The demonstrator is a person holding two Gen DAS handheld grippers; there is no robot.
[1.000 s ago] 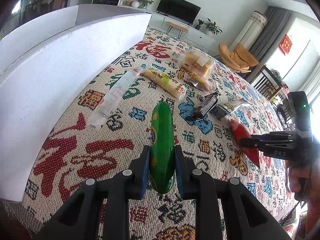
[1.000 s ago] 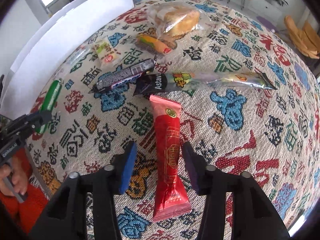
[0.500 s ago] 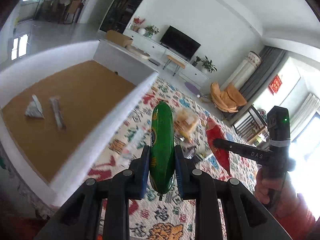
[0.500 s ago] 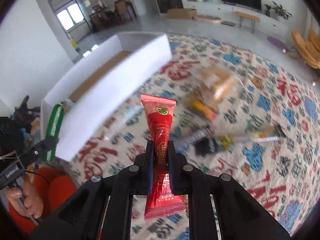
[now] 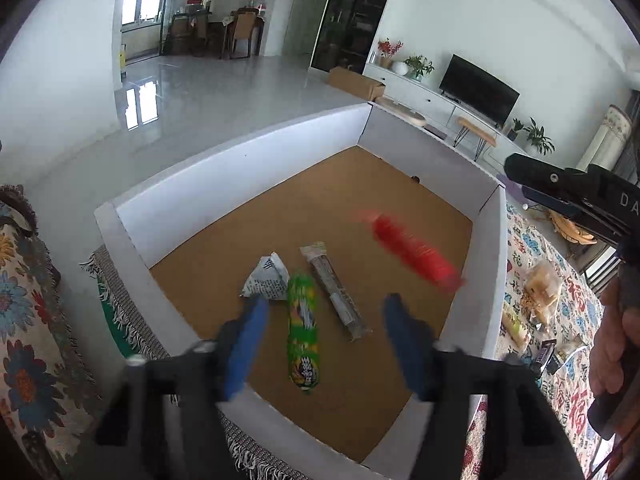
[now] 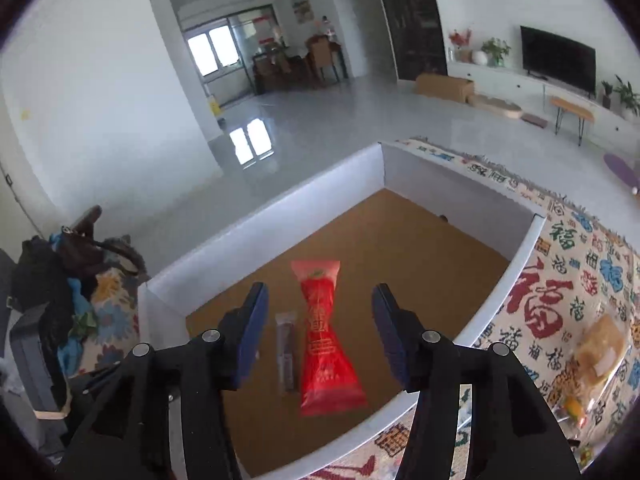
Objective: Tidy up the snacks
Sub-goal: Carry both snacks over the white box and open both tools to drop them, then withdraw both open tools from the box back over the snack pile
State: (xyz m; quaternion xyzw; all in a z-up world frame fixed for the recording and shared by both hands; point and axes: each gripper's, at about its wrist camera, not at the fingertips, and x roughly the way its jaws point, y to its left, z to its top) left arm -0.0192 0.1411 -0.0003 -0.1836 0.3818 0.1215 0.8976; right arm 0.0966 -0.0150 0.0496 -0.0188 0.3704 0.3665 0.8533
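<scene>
Left gripper (image 5: 322, 328) hangs over the box (image 5: 240, 160), jaws wide, green snack (image 5: 303, 336) lying below; right gripper (image 6: 320, 320), jaws wide, above the red snack (image 6: 326, 344).

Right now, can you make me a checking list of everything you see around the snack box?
Surface: patterned woven cloth under white box with brown floor.
Job's things: green sausage-shaped pack, red wrapped bar, grey stick pack and white crumpled packet in box.
Clutter: bagged snacks on cloth.
Grippers: left hand-held gripper open; right hand-held gripper open.
Cables: nothing seen.
Surroundings: black television, tiled floor.
</scene>
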